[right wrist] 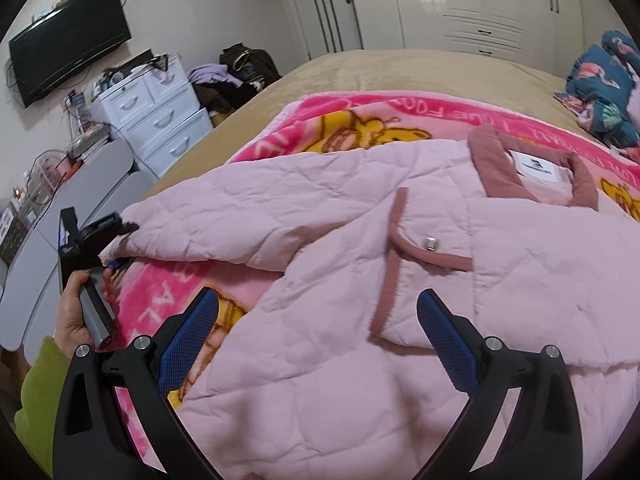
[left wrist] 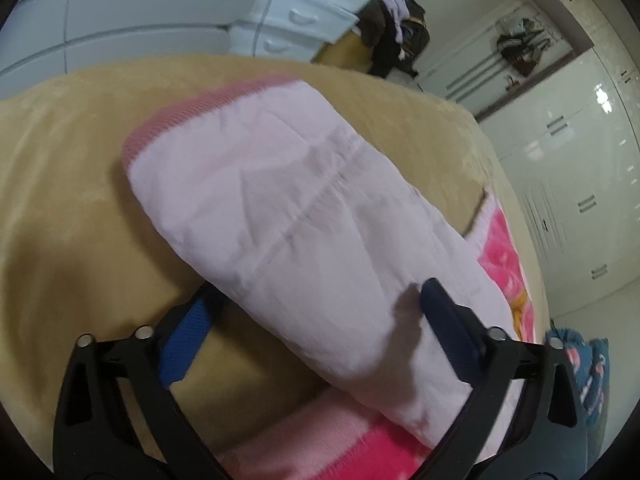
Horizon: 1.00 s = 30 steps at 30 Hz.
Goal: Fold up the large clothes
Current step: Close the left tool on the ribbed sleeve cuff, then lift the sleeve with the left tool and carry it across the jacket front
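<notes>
The bed [right wrist: 400, 68] fills both views, covered in a tan plush spread with a fleecy hot-pink blanket [right wrist: 320, 120] printed with yellow cartoon figures laid over it. On the blanket, under and ahead of the right gripper [right wrist: 318, 320], lies the pink jacket [right wrist: 320, 360]: a soft, puffy quilted garment stitched in diamond shapes, edged in darker ribbed rose trim, front side up with the collar [right wrist: 496, 176] far ahead to the right. A pocket flap with a small metal snap [right wrist: 430, 243] sits just ahead of this gripper, whose blue textured pads stand wide apart, released and holding nothing.

The sleeve [left wrist: 280, 208] stretches out leftward onto the tan spread, its ribbed cuff [left wrist: 192, 108] at the far end. The left gripper [left wrist: 316, 296] is spread open around the sleeve's near part, one pad under the fabric edge, the other resting against its top, not clenched. A hand [right wrist: 74, 316] with a green cuff grips its handle.
</notes>
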Tool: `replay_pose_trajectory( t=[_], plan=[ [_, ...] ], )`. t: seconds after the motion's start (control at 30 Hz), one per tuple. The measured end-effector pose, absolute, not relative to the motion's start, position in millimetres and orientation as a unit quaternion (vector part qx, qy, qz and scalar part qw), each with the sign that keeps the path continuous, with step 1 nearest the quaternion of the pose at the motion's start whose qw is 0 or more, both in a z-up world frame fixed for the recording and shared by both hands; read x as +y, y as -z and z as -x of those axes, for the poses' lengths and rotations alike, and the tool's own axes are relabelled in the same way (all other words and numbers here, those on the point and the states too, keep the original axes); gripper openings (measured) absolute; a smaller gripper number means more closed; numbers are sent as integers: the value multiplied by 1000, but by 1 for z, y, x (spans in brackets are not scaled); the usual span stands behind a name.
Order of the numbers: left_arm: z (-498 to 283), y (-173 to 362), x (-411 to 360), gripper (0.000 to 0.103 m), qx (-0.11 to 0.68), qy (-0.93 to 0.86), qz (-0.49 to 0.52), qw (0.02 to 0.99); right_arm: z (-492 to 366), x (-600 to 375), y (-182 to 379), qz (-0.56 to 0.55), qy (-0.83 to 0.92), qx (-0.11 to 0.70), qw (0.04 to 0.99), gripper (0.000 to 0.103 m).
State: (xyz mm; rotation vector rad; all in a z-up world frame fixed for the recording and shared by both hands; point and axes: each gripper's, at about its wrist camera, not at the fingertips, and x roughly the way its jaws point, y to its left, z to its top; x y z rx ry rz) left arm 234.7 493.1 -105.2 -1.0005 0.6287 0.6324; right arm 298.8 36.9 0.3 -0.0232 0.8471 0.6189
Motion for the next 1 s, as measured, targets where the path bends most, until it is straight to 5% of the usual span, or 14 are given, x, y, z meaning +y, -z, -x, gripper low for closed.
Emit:
replay_pose_trajectory(
  t=[0.1,0.23,1.0],
  plan=[
    [-230,104,493,43,273,-292,464,791,-298,25,-1,1,-291,407,866,99],
    [-221,88,492,16,246,-296,454,803,-293,5,-5,-5,-280,404,871,99],
    [-217,-100,350,10,130,-181,311,924,-276,-139,-33,-106,-212,380,894,99]
  ],
)
